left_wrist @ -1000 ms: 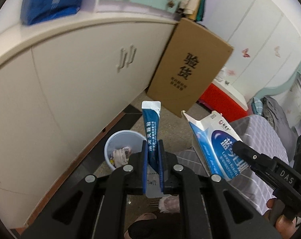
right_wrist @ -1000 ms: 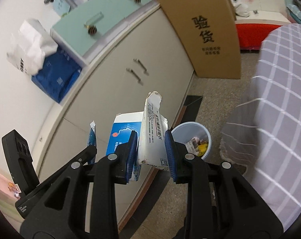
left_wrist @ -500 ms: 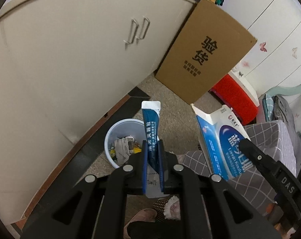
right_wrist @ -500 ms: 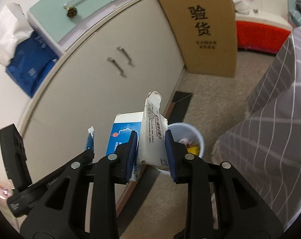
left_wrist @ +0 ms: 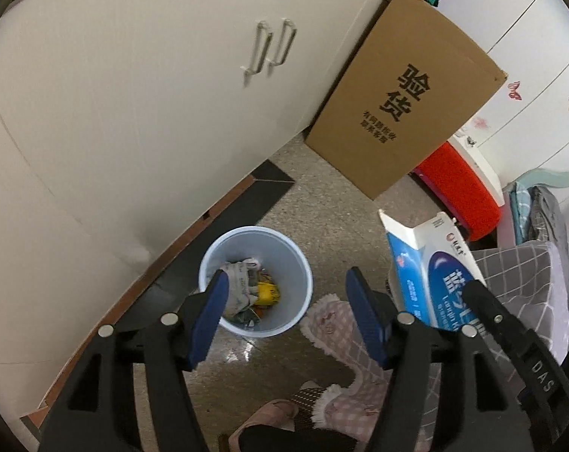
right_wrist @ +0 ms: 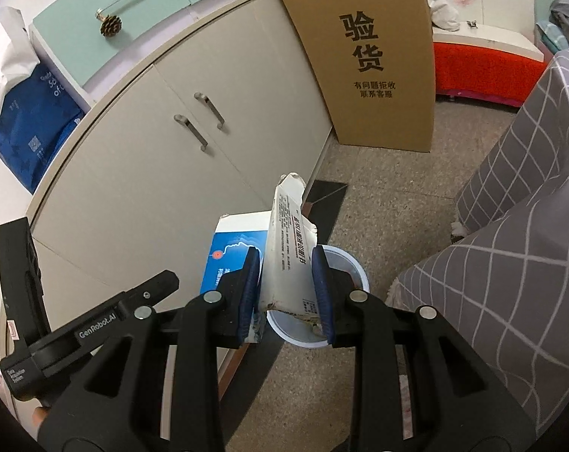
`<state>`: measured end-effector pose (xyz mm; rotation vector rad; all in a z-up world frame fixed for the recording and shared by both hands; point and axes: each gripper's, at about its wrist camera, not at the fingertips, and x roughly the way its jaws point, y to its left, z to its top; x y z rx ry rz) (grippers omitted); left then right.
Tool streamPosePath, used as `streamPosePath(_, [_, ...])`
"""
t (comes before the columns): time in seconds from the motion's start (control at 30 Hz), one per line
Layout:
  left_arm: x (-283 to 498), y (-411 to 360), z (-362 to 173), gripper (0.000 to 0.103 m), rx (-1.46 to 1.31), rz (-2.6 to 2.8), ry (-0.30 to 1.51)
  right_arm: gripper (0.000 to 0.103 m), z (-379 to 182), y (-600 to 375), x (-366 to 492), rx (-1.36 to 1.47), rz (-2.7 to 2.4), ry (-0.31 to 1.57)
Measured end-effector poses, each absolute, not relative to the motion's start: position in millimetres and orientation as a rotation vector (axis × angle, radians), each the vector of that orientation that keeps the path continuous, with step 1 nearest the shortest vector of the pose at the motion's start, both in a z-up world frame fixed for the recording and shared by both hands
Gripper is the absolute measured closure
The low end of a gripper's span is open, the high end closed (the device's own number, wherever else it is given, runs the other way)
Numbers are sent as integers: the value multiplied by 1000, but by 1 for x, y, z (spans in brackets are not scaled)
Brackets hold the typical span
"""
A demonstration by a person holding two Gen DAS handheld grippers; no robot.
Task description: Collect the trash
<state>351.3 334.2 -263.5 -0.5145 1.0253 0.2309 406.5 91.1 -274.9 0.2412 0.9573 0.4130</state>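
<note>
Above the pale blue plastic bin (left_wrist: 256,280), the left gripper (left_wrist: 286,318) is standing wide and empty, jaws just opened; crumpled paper is lying inside. The right gripper (right_wrist: 286,286) is clamping a creased, flattened cardboard carton (right_wrist: 290,248), awaiting release over the round rim.

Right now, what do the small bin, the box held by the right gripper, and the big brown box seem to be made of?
Small bin: probably plastic; pale blue, smooth, thin even wall with a slight sheen.
Blue and white box in the right gripper: thin printed paperboard, likely coated; its open end is torn and creased.
Big brown box: corrugated cardboard, matte, with plain black print and a folded edge.
</note>
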Motion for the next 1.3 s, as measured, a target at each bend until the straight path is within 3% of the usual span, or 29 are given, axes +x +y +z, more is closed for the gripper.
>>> streamPosePath(0.63, [333,352,-259,32,-439,386,979,74,-278,114,408,236,454,951])
streamPosePath(0.67, [332,354,-258,30,-430,407,975,71,-279,114,409,251,467,939])
streamPosePath(0.7, [330,356,-257,29,-422,422,977,58,-280,115,413,275,494,919])
streamPosePath(0.77, [330,358,-256,29,-409,440,988,20,-291,117,422,274,478,946])
streamPosePath(0.97, [324,345,-247,29,-347,435,981,20,-305,107,417,256,421,1000])
streamPosePath(1.3, [296,299,-182,26,-270,383,854,20,-233,91,371,74,369,814])
